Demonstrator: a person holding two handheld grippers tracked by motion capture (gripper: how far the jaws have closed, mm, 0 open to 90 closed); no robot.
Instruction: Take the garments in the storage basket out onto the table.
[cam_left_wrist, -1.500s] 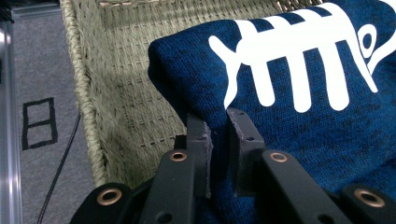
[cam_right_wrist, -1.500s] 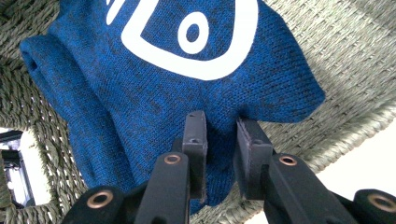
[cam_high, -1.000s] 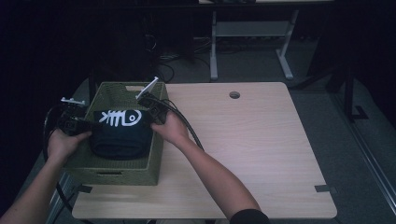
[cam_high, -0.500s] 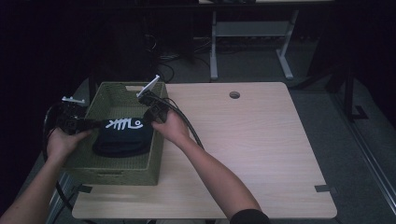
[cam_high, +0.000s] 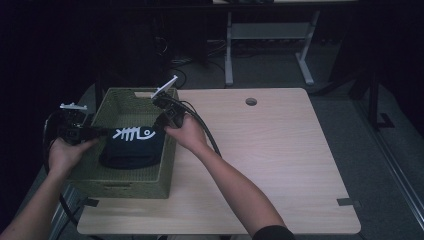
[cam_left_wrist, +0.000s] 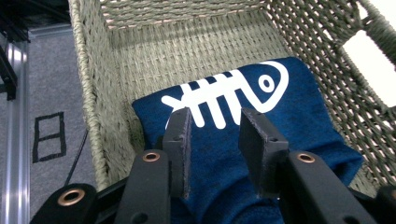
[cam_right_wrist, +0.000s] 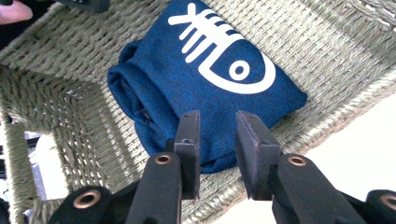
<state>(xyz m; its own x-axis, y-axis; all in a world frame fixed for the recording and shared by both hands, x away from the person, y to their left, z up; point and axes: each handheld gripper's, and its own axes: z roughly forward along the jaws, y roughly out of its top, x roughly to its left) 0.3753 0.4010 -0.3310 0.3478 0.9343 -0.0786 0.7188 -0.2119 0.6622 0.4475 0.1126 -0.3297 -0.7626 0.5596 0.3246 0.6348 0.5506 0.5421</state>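
Observation:
A folded dark blue garment with a white fish-skeleton print lies inside a green woven basket at the table's left end. My left gripper hovers at the cloth's left edge. In the left gripper view its jaws have just been opening; they stand apart over the garment, and the left gripper does not press on it. My right gripper sits at the basket's right wall. Its jaws have also just been opening, and the right gripper is open above the garment's near edge.
The basket's walls rise close around both grippers. The light wooden tabletop stretches to the right, with a round cable hole near its far edge. Cables trail from both grippers. A desk frame stands behind the table.
The garment has come down from between the two grippers to rest in the basket. The left gripper's jaws have let go of it, and both hands stayed nearly in place.

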